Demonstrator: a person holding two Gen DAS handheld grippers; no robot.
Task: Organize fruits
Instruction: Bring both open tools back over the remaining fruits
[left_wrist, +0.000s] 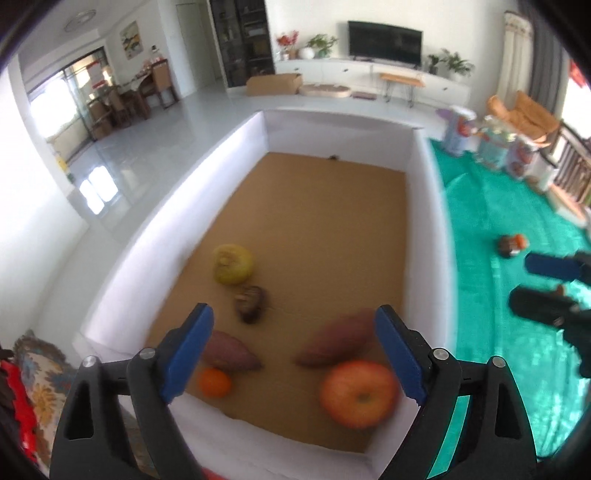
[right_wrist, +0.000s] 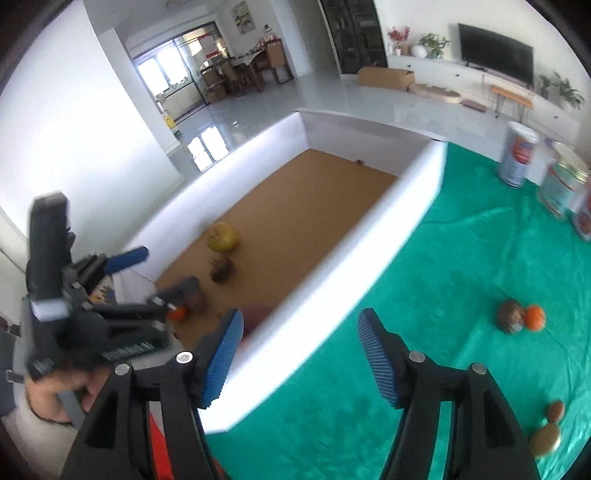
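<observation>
Both tools are spread apart and hold nothing: the left gripper (left_wrist: 293, 354) hangs over the white box (left_wrist: 122, 266), the right gripper (right_wrist: 299, 363) over the green cloth (right_wrist: 461, 266). An apple (left_wrist: 358, 393) lies at the box's near end, right of a small orange (left_wrist: 214, 382).

This is looking like a family home's open living room: a flat-screen television (left_wrist: 385, 43) is standing on a long white media cabinet (left_wrist: 369, 75) against the far wall, with potted plants (left_wrist: 322, 45) and red flowers (left_wrist: 287, 40) sitting beside it. At the far left a dining table with wooden chairs (left_wrist: 140, 90) is standing before sliding glass doors (left_wrist: 64, 107), and a tall dark display cabinet (left_wrist: 243, 40) is rising between the two areas. Glossy white floor tiles (left_wrist: 207, 110) are reflecting daylight, and a framed picture (left_wrist: 130, 38) is hanging on the wall.
</observation>
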